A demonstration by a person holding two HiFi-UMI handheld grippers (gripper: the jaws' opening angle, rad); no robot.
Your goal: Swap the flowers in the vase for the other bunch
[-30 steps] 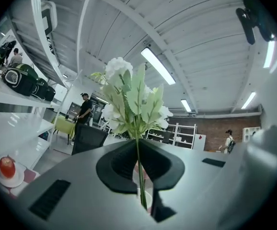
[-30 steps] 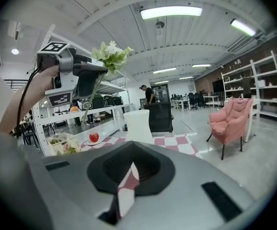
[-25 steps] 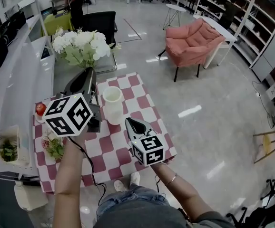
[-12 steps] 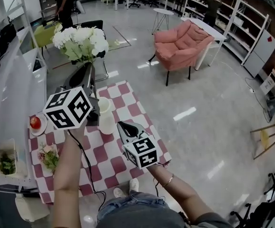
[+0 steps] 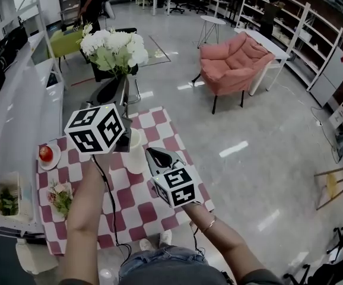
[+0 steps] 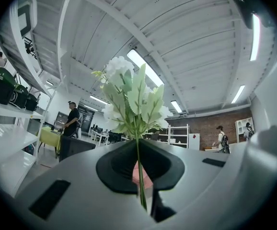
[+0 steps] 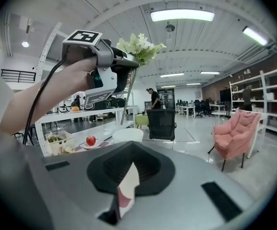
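left gripper [image 5: 120, 85] is up in the air over the table [image 5: 143, 209]. its jaws are shut tight on the thin green stem [image 6: 139, 176] of the white flowers [image 5: 116, 47]. the flowers stick up past the jaws, w/ the white heads & green leaves at the top.

in the right gripper view the stem runs down from the left gripper at a slant. its low end hangs just over the mouth of the vase [image 7: 127, 134] & looks to be out of it.

the vase is white & stands upright on the table, which has a red & white check cloth. in the head view the vase is partly hid behind the left gripper's cube.

right gripper [image 5: 155, 154] is lower, just to the right of the vase, pointing twd it. its jaws are closed w/ nothing in them; only a thin slit shows betw them.

the other bunch [image 5: 60, 196] lies flat on the table near the left edge, well apart from the vase. a red apple [image 5: 45, 154] sits on a small plate [image 5: 52, 162] further back on that side. a basket [image 7: 52, 147] w/ green stuff in it is just left of the table. a pink chair [image 5: 234, 61] stands on the shiny floor far behind.
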